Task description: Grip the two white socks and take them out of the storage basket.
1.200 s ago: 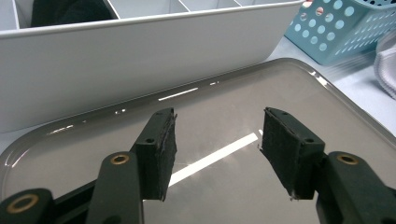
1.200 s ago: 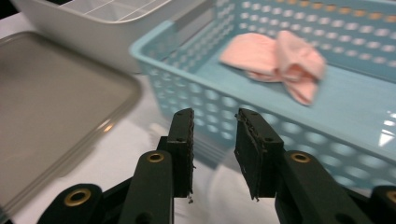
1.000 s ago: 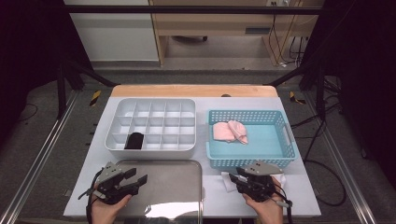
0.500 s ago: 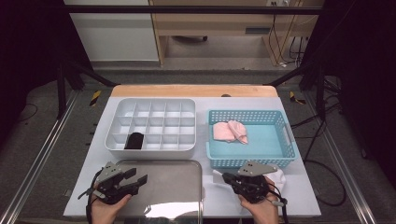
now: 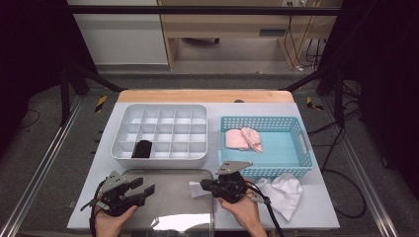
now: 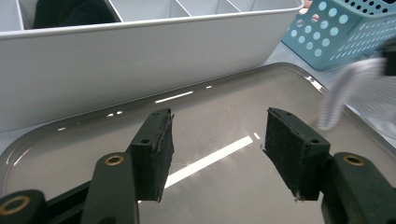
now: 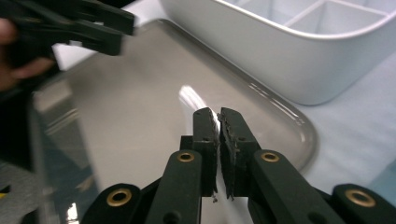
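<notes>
Right of right tongs (image 5: 207,185): white cloth (image 5: 284,190)

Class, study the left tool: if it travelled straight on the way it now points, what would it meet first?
Probably the metal tray, since the open left tool tilts slightly down over it. If it clears the tray, the white divided box and its front wall come next. Depth is hard to judge.

L gripper (image 6: 217,154) jaws apart, nothing btwn, hovering over metal tray (image 6: 93,135). White divided box (image 6: 140,60) just behind tray; dark item (image 6: 70,11) in one compartment. Blue basket (image 6: 341,32) top right. Blurred white cloth (image 6: 350,93) at tray's right edge.
</notes>
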Tool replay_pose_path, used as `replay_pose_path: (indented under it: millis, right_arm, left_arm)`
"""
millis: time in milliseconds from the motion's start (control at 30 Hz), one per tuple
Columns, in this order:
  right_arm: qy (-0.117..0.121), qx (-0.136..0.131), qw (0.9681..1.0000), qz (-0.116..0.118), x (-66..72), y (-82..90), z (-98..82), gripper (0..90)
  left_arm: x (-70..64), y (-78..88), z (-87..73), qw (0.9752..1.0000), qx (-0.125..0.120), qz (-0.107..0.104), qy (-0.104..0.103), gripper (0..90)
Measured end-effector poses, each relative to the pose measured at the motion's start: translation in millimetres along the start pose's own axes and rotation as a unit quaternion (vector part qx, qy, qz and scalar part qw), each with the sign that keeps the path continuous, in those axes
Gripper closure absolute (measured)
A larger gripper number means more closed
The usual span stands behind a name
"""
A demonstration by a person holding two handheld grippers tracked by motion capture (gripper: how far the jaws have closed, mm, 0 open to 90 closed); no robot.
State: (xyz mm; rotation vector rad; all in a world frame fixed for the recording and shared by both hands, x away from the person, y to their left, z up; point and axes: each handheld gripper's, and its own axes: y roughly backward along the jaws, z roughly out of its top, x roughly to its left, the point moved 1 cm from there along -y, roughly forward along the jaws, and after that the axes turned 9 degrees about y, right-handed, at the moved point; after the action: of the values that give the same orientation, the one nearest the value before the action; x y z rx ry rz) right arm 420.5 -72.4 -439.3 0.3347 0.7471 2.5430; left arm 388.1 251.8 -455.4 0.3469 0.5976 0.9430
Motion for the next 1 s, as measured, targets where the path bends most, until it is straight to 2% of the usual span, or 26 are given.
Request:
replay_pose_path:
  millis: [100, 200, 333, 433, 600, 700, 867, 1000]
  right_arm:
    - [-0.009, 0.015, 0.9997, -0.016, -7.2, -12.0, -1.8, 83.7]
    - [-0.002, 0.025, 0.999, -0.037, -10.2, -17.3, -3.0, 79.3]
    - [0.005, 0.008, 0.9988, -0.047, -8.5, -8.8, -0.9, 73.8]
    - [0.005, -0.024, 0.9977, -0.063, -6.8, 10.9, 1.8, 68.6]
    - [0.004, -0.049, 0.995, -0.087, -6.9, 41.9, -8.5, 63.8]
    - [-0.005, -0.059, 0.9927, -0.105, -9.8, 58.2, -18.5, 59.2]
    - [-0.012, -0.078, 0.9872, -0.139, -14.4, 81.8, -35.2, 53.8]
    - [-0.004, -0.089, 0.9818, -0.168, -16.6, 97.1, -46.8, 50.3]
  left_arm:
    - [-0.8, -1.0, -0.1, 1.0, 0.003, -0.002, -0.003, 40.3]
    - [-2.9, -2.3, -0.4, 1.0, 0.006, -0.004, -0.006, 39.9]
    - [-8.8, -3.8, 0.6, 0.9999, 0.005, -0.009, -0.01, 39.4]
    - [-16.3, -5.9, 2.2, 0.9997, 0.007, -0.013, -0.019, 39.2]
    - [-30.2, -12.8, 6.7, 0.9992, 0.013, -0.02, -0.031, 40.1]
    - [-39.5, -19.7, 8.7, 0.9989, 0.018, -0.02, -0.037, 41.5]
    - [-56.7, -35.7, 9.3, 0.9984, 0.03, -0.021, -0.043, 43.2]
    - [-70.4, -52.4, 8.6, 0.9978, 0.042, -0.027, -0.044, 44.3]
